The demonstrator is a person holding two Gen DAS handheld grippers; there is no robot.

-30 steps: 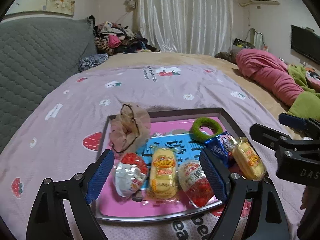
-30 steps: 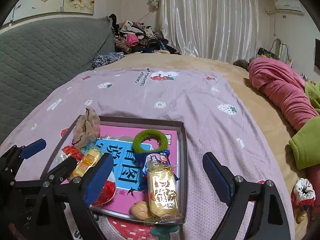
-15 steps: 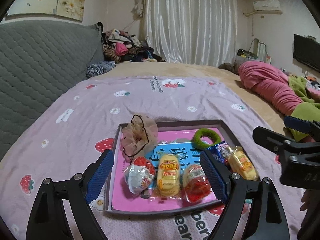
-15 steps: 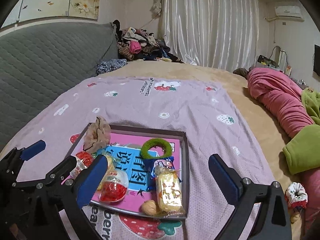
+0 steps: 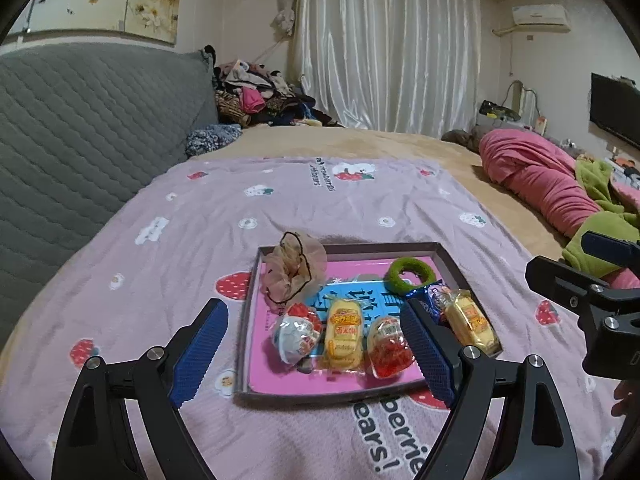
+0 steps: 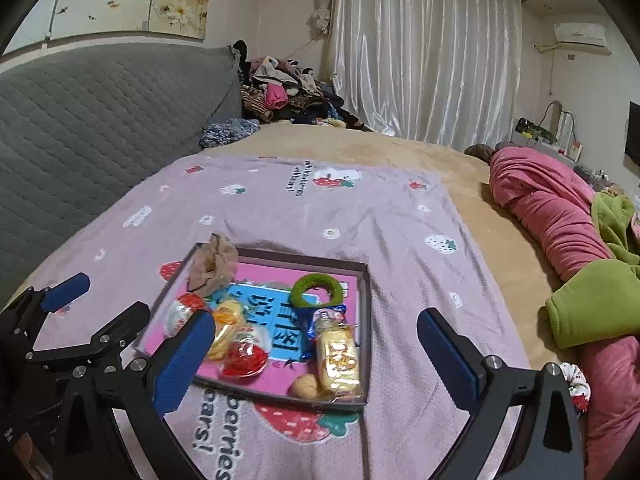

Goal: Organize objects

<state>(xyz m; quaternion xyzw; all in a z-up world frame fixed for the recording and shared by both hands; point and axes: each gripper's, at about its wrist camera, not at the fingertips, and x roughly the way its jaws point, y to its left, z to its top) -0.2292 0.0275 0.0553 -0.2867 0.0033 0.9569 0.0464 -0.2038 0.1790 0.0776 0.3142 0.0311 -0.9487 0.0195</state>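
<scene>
Tray (image 5: 248, 312) holds snacks, scrunchies; left claw (image 5: 316, 352), right claw (image 6: 316, 364) both wide, empty; keep clear of tray rim

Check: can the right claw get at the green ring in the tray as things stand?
Probably yes. The right claw is open and holds nothing, and the green ring lies uncovered at the tray's far right. Only the blue packet and yellow cake lie in front of it, low enough to pass over.
</scene>
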